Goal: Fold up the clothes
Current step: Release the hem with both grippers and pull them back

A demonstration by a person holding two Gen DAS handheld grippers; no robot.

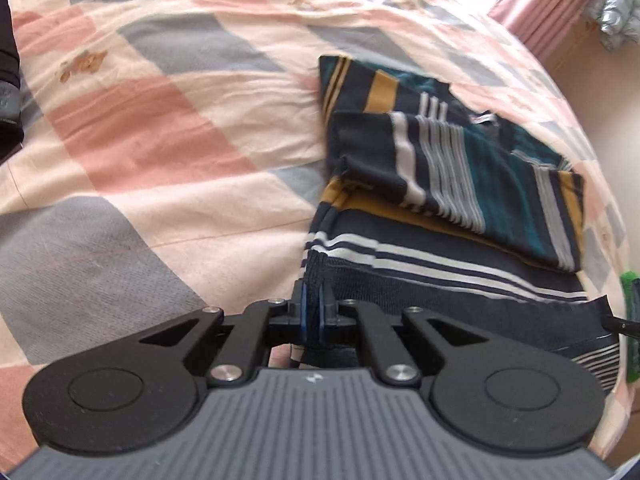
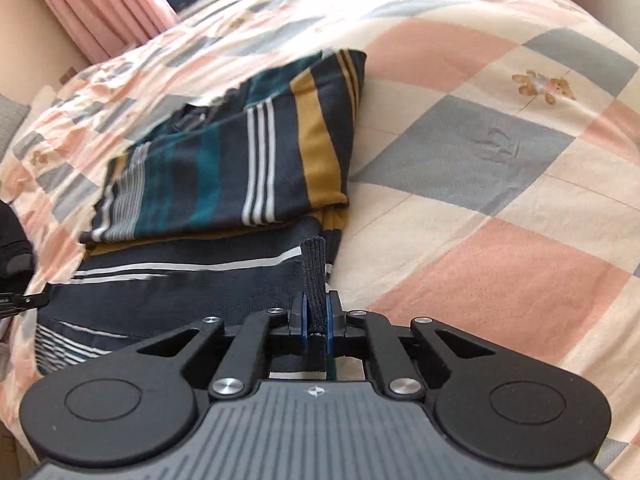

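Here, a soft knit striped sweater [image 1: 440,184], partly folded, lies on a wrinkled checked quilt [image 1: 168,152] near its edge. The left gripper [image 1: 313,312] and right gripper [image 2: 315,316] each pinch its ribbed hem at opposite corners.

A: What can't you make out on the left wrist view?

B: The far edge of the striped shirt [image 1: 440,184] is smeared. A white tag near its collar is too blurred to read. A green thing [image 1: 632,328] at the right border is cut off, and so is a dark shape [image 1: 8,80] at the left edge.

A: And the right wrist view?

B: The shirt's [image 2: 224,168] far corner is blurred as well. The hem runs in between the blue pads [image 2: 330,322] and vanishes under the tool body. At the left edge a black object [image 2: 16,264] is only partly in frame. A small brown print on the bedspread [image 2: 500,160] is too soft to name.
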